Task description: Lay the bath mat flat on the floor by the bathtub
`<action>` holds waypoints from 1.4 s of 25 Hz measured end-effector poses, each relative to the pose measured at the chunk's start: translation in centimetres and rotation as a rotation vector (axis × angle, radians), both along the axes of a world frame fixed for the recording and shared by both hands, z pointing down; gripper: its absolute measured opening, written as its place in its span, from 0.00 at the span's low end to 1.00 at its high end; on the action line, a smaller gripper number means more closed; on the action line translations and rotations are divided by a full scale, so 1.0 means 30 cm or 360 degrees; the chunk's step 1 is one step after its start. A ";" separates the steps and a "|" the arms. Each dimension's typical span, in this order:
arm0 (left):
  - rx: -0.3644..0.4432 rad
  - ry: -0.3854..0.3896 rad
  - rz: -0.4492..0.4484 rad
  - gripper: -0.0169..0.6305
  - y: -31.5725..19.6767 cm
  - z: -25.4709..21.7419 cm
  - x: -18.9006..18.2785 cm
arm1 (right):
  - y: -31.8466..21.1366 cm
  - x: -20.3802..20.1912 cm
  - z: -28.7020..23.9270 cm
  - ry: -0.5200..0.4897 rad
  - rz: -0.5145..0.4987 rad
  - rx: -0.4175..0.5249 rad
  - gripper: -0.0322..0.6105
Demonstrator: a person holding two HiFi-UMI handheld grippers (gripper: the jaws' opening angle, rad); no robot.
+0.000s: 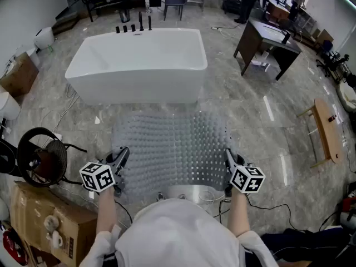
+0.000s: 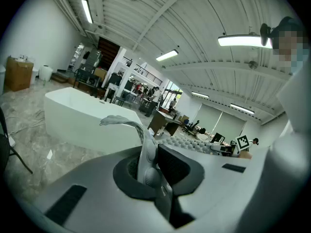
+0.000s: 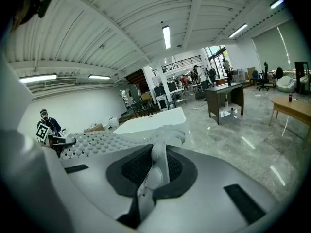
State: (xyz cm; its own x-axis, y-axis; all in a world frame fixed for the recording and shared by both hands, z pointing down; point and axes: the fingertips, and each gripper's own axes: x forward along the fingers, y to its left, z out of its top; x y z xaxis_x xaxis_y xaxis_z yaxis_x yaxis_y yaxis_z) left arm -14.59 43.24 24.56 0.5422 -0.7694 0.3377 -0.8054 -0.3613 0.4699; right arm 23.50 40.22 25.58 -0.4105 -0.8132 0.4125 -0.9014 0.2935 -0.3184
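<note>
The marble floor (image 1: 245, 127) is spreading out around everything, and the white bathtub (image 1: 139, 65) is standing on it at twelve o'clock from the person, its long side facing them. The translucent, nubbed bath mat (image 1: 172, 149) is hanging spread between tub and person, with its far edge sloping down toward the tub's base; whether that edge is touching the floor yet is not clear. The left gripper (image 1: 120, 159) is pinching the mat's near corner at eight o'clock, its jaws closed tight on a thin fold of the edge. The right gripper (image 1: 228, 161) is doing the same at four o'clock. Both are pointing slightly downward. The grips are looking shallow, so a corner is likely to slip free if the mat is tugged taut. One side would then be dropping and folding under itself. Lowering one side sooner than the other could also be leaving the mat skewed against the tub, or rippled instead of flat.
</note>
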 end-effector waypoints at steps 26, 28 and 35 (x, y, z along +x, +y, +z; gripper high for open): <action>0.0002 0.0029 0.0026 0.09 -0.031 0.010 -0.099 | -0.002 -0.091 -0.017 -0.0020 0.0055 0.0012 0.11; -0.0001 0.0038 0.0045 0.09 -0.032 0.016 -0.119 | 0.007 -0.104 -0.014 -0.0010 0.0075 0.0006 0.11; -0.0023 0.0064 0.0077 0.09 -0.068 0.052 -0.197 | 0.009 -0.149 -0.006 -0.0009 0.0133 -0.0012 0.11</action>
